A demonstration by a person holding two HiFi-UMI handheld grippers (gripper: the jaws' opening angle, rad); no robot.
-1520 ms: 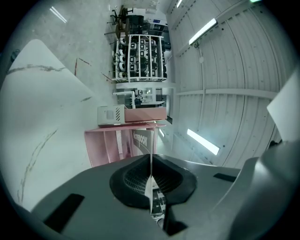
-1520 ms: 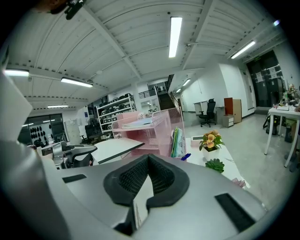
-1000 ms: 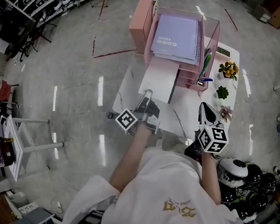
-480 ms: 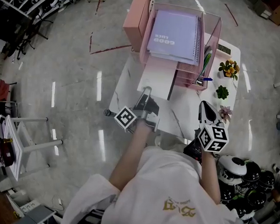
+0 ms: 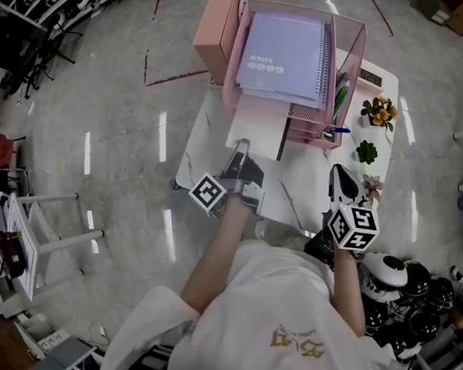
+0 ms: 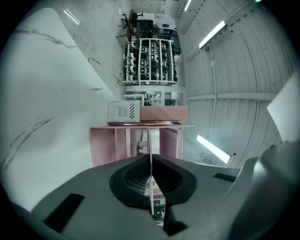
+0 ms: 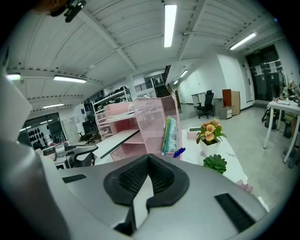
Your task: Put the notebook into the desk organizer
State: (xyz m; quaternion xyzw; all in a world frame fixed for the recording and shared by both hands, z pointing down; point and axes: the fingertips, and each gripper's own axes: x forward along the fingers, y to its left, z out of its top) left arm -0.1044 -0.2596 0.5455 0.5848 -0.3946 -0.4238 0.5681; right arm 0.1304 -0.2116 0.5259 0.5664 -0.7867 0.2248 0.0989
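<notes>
A lavender spiral notebook (image 5: 282, 54) lies flat on the top tier of the pink mesh desk organizer (image 5: 346, 39) at the far end of the white table (image 5: 306, 185). A white sheet or pad (image 5: 257, 129) sticks out of a lower tray toward me. My left gripper (image 5: 242, 146) is shut and empty, its tips just short of that white sheet. In the left gripper view the left gripper (image 6: 150, 157) points at the organizer (image 6: 119, 143). My right gripper (image 5: 336, 173) hovers over the table's near right part, shut and empty. The right gripper view shows its closed tips (image 7: 149, 157) and the organizer (image 7: 150, 126).
A pink box (image 5: 214, 23) stands against the organizer's left side. Pens (image 5: 338, 101) fill its right pocket. A flower pot (image 5: 378, 111), a green succulent (image 5: 366, 152) and a pink one (image 5: 372, 184) line the table's right edge. Helmets (image 5: 398, 280) lie on the floor at right.
The head view has drifted a little, so the organizer sits higher and further left in frame. Both grippers stay shut and keep roughly their places over the table.
</notes>
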